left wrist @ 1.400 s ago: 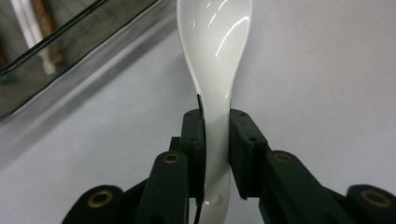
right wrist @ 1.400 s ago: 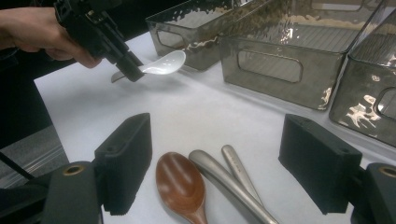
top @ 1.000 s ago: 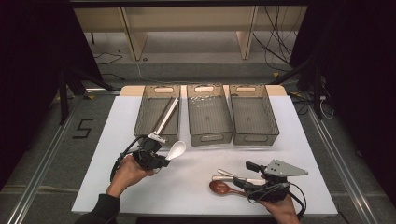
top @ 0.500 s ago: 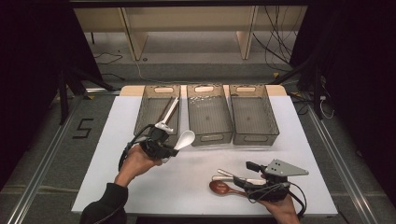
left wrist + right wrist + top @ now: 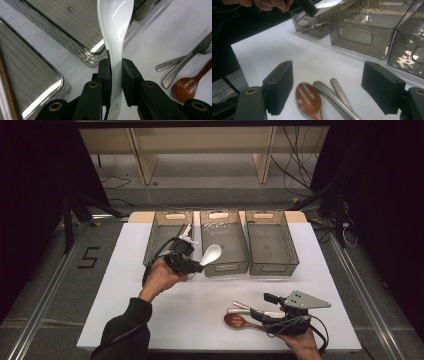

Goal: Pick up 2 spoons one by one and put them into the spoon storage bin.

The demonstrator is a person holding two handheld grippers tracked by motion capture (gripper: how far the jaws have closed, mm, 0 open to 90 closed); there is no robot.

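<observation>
My left gripper (image 5: 192, 264) is shut on the handle of a white ceramic spoon (image 5: 211, 254), held above the near ends of the left bin (image 5: 161, 239) and the middle bin (image 5: 225, 237). In the left gripper view the pads (image 5: 104, 75) press on both sides of the white spoon (image 5: 115, 37), its bowl pointing away over a bin's corner (image 5: 92, 53). My right gripper (image 5: 267, 312) rests open at the table's front right. A wooden spoon (image 5: 308, 98) and two metal handles (image 5: 332, 96) lie between its wide-apart pads (image 5: 279, 83), untouched.
Three smoky clear bins stand in a row at the back of the white mat (image 5: 200, 320); the right bin (image 5: 270, 240) looks bare. Beyond the table are a floor with cables and wooden shelf legs. Metal rails run along both sides.
My left hand has lifted the white spoon and carried it away from the person and to the right, toward the bins. The right gripper has stayed put.
</observation>
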